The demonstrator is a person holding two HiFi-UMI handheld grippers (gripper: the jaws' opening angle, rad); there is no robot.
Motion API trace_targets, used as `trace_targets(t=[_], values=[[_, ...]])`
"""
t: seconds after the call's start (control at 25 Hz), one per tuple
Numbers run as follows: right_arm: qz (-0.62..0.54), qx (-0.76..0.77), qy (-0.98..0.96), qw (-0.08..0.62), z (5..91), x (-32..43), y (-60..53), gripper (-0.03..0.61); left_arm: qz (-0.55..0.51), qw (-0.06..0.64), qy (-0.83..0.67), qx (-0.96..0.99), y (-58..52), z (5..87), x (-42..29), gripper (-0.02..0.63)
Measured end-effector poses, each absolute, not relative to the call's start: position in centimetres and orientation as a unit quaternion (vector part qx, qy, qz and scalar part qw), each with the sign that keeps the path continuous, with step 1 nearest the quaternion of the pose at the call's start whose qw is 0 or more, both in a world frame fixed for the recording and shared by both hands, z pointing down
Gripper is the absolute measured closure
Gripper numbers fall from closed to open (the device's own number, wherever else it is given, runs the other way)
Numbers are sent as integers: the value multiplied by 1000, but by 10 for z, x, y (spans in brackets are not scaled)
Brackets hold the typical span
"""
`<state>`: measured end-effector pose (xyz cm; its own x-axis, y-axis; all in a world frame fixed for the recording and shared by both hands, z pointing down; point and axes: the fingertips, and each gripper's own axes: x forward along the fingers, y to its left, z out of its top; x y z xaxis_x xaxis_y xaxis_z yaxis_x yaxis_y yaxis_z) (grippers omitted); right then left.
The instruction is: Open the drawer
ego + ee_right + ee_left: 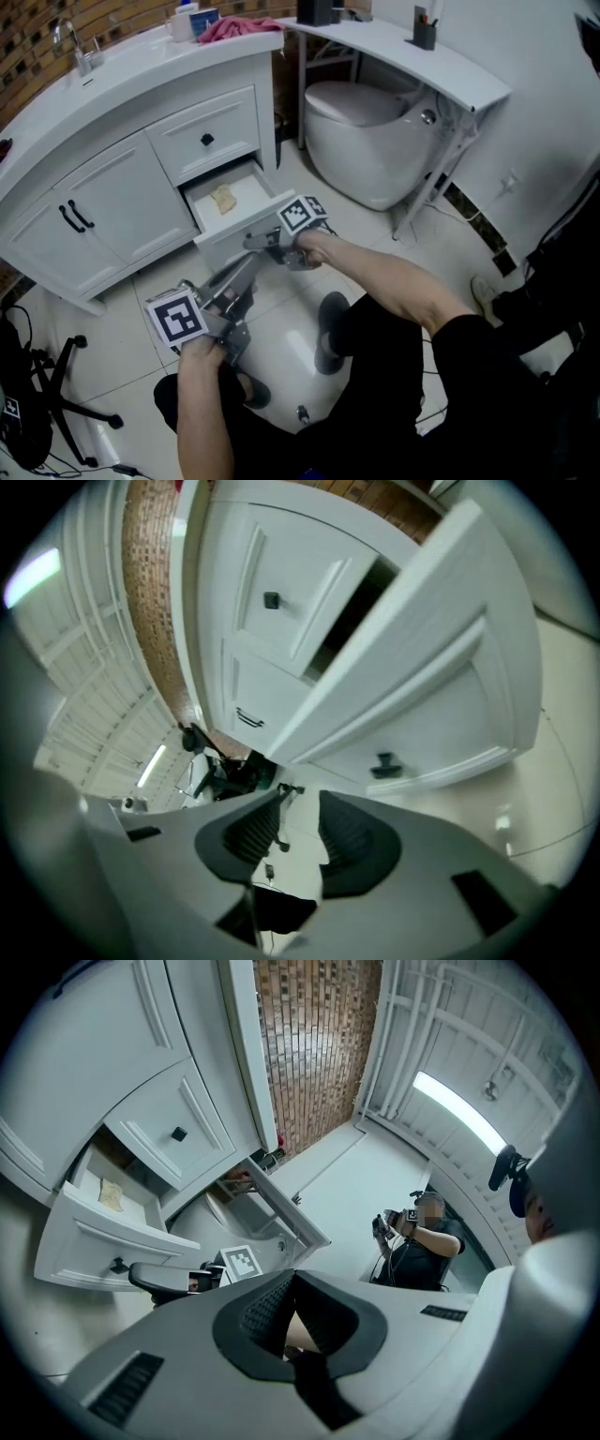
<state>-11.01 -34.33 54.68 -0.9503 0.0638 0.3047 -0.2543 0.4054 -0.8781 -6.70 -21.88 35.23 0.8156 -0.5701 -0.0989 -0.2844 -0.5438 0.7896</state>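
Nearest, left grey two-jaw gripper [292, 1279], black ridged pads pressed together on nothing. Just beyond, right grey gripper [302, 808], pads a sliver apart and empty, close to front of white panelled drawer [251, 190]. Drawer pulled well out at right end of white vanity cabinet [122, 202], tan scrap [223, 199] inside.

I am in a bathroom: a white vanity cabinet [122, 187] carries a faucet [73, 42] on its top, a white toilet [361, 141] sits just right of it, pale floor tiles [131, 356] lie before it, and brick-patterned wall [122, 14] rises behind it.
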Motion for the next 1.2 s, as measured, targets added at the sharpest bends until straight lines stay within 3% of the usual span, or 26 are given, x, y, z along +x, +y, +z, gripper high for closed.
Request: trace_targets(t=[0.48, 0.64, 1.2], values=[[472, -69, -879, -20, 351, -93, -238, 436, -168, 357, -264, 880, -176, 321, -88, 624], [452, -74, -889, -25, 338, -62, -202, 436, -134, 346, -279, 886, -153, 328, -91, 624], [454, -48, -889, -20, 357, -37, -136, 436, -213, 375, -251, 866, -107, 333, -80, 624]])
